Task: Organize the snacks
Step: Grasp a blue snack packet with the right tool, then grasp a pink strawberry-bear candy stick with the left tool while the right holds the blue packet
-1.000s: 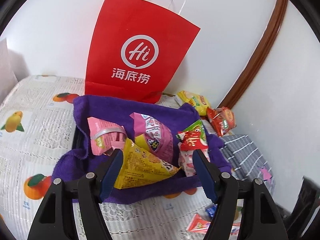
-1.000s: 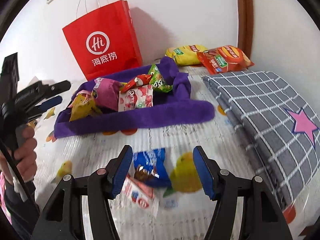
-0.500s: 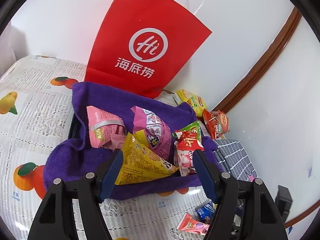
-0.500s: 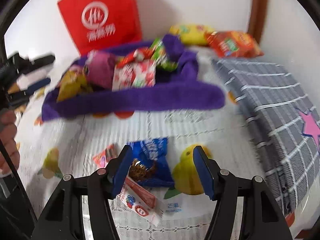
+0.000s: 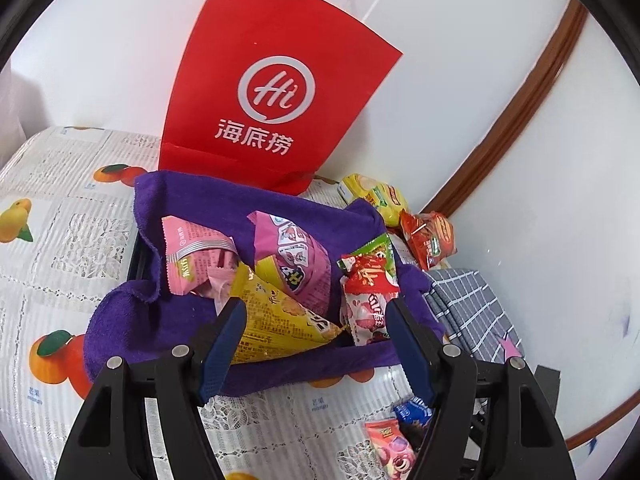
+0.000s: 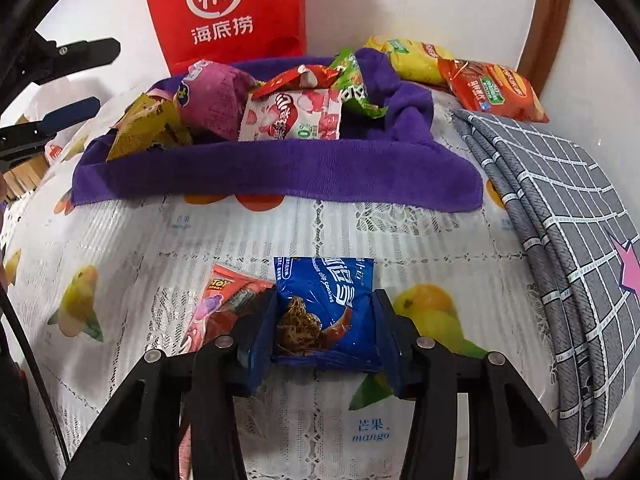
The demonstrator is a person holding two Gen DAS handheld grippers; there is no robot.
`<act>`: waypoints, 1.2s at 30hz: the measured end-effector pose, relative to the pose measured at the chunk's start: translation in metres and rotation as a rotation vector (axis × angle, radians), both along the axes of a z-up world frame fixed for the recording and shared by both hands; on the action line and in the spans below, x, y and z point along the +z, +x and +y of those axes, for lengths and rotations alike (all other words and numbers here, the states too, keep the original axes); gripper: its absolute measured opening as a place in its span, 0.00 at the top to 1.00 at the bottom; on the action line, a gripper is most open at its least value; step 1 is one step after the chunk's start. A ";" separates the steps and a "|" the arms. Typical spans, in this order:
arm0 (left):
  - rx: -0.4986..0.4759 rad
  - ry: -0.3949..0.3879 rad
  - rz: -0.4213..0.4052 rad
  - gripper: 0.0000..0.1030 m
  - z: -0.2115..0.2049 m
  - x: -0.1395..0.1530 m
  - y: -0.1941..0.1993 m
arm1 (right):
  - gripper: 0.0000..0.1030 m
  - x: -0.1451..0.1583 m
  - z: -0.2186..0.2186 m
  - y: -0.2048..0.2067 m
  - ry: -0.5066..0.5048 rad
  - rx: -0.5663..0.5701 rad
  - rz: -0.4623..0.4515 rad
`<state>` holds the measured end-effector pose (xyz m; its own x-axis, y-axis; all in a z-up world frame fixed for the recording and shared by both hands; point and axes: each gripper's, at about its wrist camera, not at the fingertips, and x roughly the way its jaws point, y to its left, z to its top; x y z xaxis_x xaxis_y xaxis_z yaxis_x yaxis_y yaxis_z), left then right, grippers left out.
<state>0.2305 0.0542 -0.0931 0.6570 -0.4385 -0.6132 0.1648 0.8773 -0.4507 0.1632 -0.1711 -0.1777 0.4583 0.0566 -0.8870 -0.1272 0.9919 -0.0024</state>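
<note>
Right gripper (image 6: 325, 334) closing on blue cookie packet (image 6: 326, 312), which lies flat on the fruit-print tablecloth (image 6: 280, 236), near side; pads already at both packet edges. Best to pinch the bag's body, lift straight, clear the red packet (image 6: 224, 300) touching its left edge, then carry to the purple-lined tray (image 6: 280, 178) farther back. Left gripper (image 5: 316, 338) apart, empty, hovering over that tray. Tray itself hidden under the cloth; contact under the packet unseen
</note>
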 end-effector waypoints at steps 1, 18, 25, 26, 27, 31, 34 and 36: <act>-0.006 0.005 -0.002 0.32 -0.002 0.000 0.000 | 0.56 0.002 -0.001 -0.002 0.001 -0.005 -0.010; -0.124 0.081 0.051 0.32 -0.042 -0.018 -0.018 | 0.55 -0.001 -0.061 -0.034 0.008 -0.115 -0.086; -0.157 0.072 0.094 0.34 -0.048 -0.029 -0.042 | 0.53 -0.003 -0.059 -0.029 -0.010 -0.124 -0.080; -0.159 0.069 0.093 0.34 -0.047 -0.030 -0.046 | 0.53 -0.003 -0.060 -0.029 -0.006 -0.126 -0.080; -0.159 0.067 0.095 0.34 -0.047 -0.030 -0.048 | 0.53 -0.003 -0.060 -0.029 -0.003 -0.126 -0.079; -0.165 0.033 0.116 0.34 -0.044 -0.036 -0.058 | 0.53 -0.003 -0.060 -0.028 -0.008 -0.126 -0.081; -0.167 0.023 0.138 0.34 -0.044 -0.040 -0.062 | 0.53 -0.003 -0.061 -0.029 -0.001 -0.130 -0.081; -0.172 0.017 0.148 0.33 -0.044 -0.043 -0.065 | 0.53 -0.003 -0.061 -0.029 0.005 -0.133 -0.082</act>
<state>0.1659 0.0105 -0.1356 0.4757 -0.5252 -0.7056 0.2458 0.8496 -0.4667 0.1338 -0.2321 -0.1809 0.5327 -0.0056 -0.8463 0.0061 1.0000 -0.0028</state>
